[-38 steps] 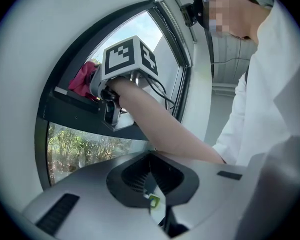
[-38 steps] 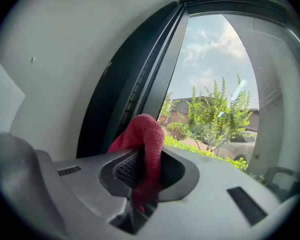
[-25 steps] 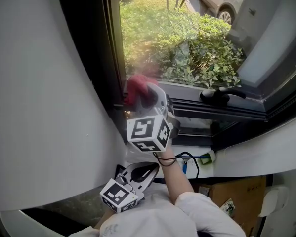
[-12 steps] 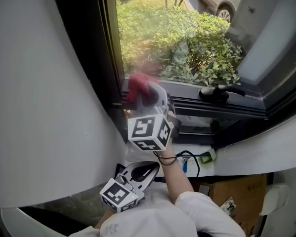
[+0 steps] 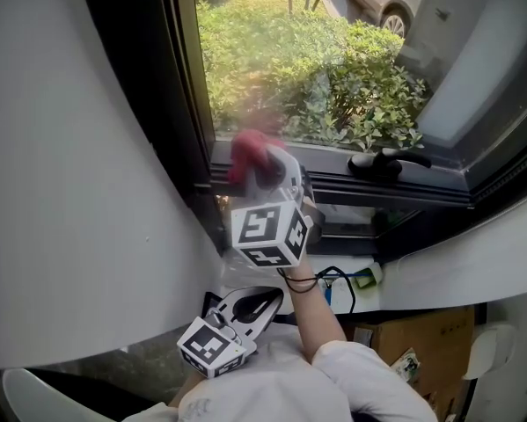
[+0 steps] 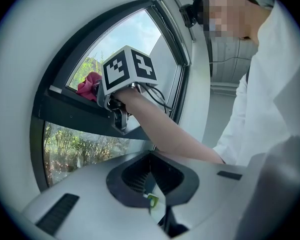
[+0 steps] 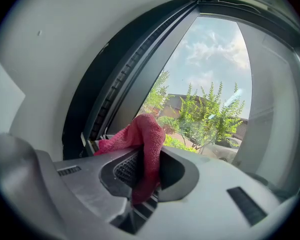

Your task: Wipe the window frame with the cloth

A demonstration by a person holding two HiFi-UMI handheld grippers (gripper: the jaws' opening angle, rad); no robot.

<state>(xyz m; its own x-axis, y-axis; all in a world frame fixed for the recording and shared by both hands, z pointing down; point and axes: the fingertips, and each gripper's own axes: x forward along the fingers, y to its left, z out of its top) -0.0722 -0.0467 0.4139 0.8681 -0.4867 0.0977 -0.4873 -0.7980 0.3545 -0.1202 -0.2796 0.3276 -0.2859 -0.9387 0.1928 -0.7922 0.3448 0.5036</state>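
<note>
One cloth (image 7: 145,134) clenched in right gripper (image 7: 148,159) at window frame (image 5: 184,95); left gripper (image 6: 151,155) seemingly closed.

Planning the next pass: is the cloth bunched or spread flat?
Bunched. The cloth sticks out of the shut right claw as a folded wad at the frame.

Bright daylight floods through the window (image 5: 333,60), and both gripper views bulge fisheye with black-vignetted corners.

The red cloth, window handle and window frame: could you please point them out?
red cloth (image 7: 148,131), right gripper view, its folded top
window handle (image 5: 391,159), head view, its dark lever
window frame (image 5: 171,104), head view, its left upright
</note>
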